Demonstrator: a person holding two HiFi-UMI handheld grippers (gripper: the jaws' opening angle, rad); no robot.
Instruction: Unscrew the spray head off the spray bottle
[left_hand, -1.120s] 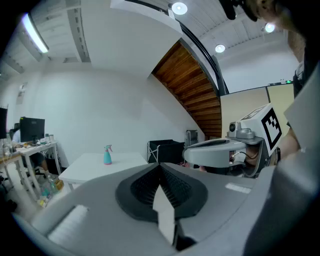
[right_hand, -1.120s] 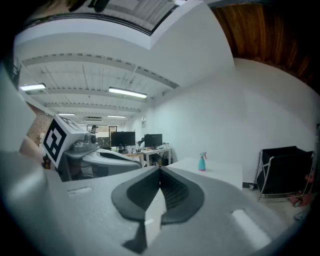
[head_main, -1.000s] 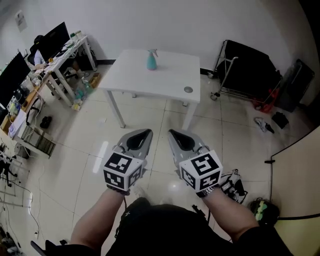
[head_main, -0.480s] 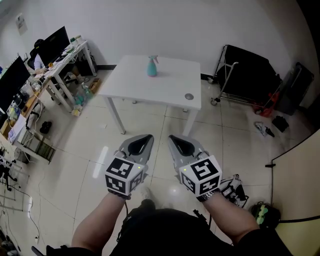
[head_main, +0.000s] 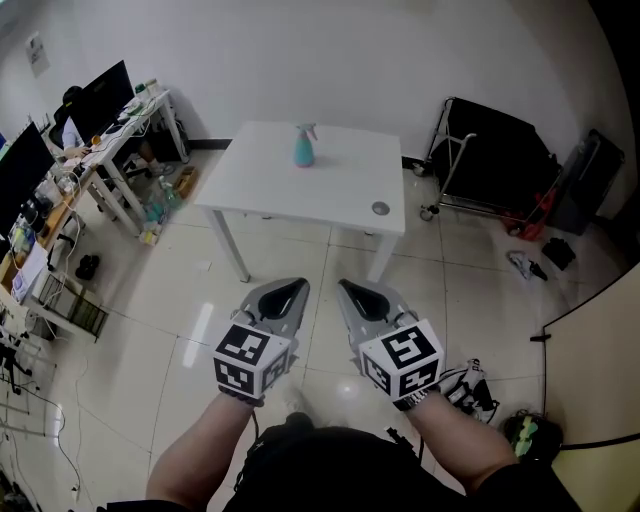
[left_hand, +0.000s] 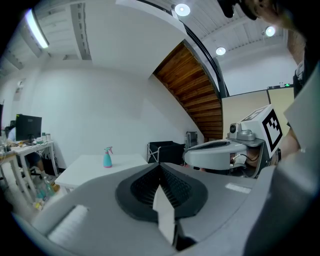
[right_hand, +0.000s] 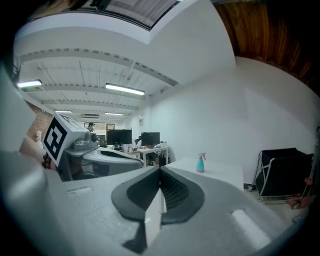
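Head view shows the left gripper (head_main: 288, 295) and the right gripper (head_main: 352, 296) held side by side above the tiled floor (head_main: 170, 290), each with its jaws pressed together on nothing. Well ahead of both, the teal spray bottle (head_main: 304, 150) stands upright on the far part of the white counter (head_main: 330, 190), with its spray head (head_main: 306, 129) on.

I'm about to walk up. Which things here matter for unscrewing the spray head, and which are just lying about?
For the job:
- spray bottle, head on, standing on the white table
- left gripper and right gripper, both shut and empty

Just lying about:
- small round object near the table's corner
- black cart by the wall
- desks with monitors
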